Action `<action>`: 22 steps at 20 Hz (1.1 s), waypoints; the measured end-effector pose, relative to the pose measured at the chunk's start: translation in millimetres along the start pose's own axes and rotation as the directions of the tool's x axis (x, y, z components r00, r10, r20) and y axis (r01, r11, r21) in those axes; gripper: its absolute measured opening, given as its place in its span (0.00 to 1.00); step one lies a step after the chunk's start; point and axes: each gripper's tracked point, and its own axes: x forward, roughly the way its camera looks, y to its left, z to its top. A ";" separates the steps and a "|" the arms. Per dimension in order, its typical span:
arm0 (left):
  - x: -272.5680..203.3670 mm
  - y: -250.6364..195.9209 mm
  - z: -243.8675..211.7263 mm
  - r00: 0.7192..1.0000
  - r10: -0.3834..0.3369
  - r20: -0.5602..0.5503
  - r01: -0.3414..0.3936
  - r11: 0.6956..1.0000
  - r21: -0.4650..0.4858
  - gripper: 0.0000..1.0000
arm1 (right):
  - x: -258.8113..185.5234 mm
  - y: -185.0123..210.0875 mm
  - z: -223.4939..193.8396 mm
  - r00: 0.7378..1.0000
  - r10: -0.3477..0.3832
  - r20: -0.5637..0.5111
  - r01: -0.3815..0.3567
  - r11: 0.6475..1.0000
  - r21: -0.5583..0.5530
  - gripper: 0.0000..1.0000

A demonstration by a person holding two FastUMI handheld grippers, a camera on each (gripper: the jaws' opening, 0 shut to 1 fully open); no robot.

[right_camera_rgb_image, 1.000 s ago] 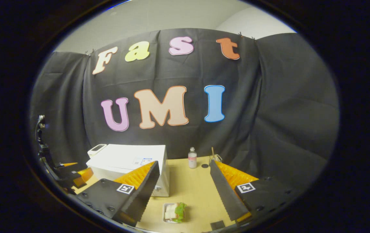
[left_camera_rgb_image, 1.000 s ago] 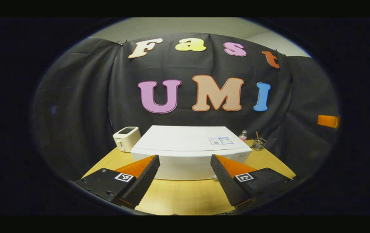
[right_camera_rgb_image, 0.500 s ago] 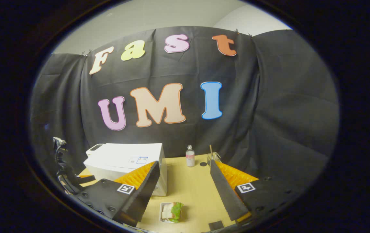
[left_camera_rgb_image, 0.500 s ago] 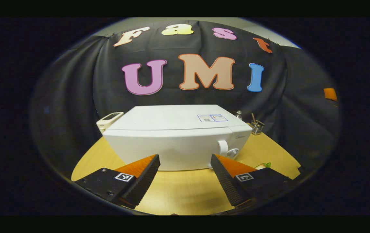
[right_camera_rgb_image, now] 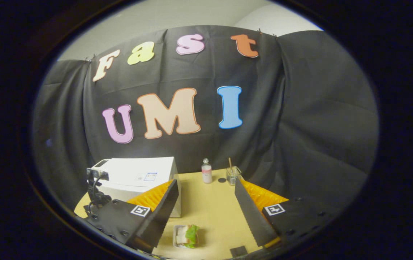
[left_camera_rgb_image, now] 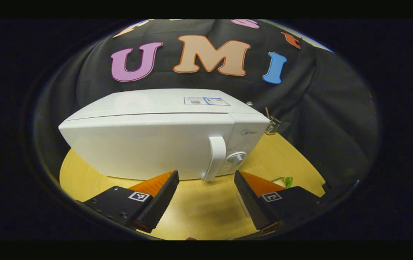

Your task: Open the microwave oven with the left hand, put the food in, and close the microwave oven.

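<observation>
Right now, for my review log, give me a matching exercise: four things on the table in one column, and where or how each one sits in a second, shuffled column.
Things:
1. microwave oven
2. sandwich
3. small bottle
4. left gripper

States:
A. at the table's back edge, beside a glass
B. open, just short of the door handle
C. door shut
D. in a little tray between the right gripper's open jaws

Pairs: 1-C, 2-D, 3-A, 4-B

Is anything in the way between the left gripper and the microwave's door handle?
No. The open left gripper faces the white vertical door handle of the white microwave oven, with bare wooden table between them.
</observation>
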 end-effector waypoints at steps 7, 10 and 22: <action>44.3 -12.5 -5.6 0.999 0.005 -0.037 -0.006 1.000 -0.011 0.83 | 9.9 -16.7 -1.9 1.000 -0.029 -0.007 0.029 1.000 0.006 0.96; 52.8 -12.3 -5.7 0.999 0.023 -0.038 -0.023 1.000 -0.014 0.77 | 14.4 -24.1 -7.6 0.999 -0.039 -0.030 0.039 0.999 0.011 0.96; 59.8 0.0 -6.6 0.993 0.108 -0.046 -0.109 0.994 -0.022 0.29 | 26.9 -27.6 -17.5 0.998 0.005 -0.059 -0.004 1.000 0.016 0.98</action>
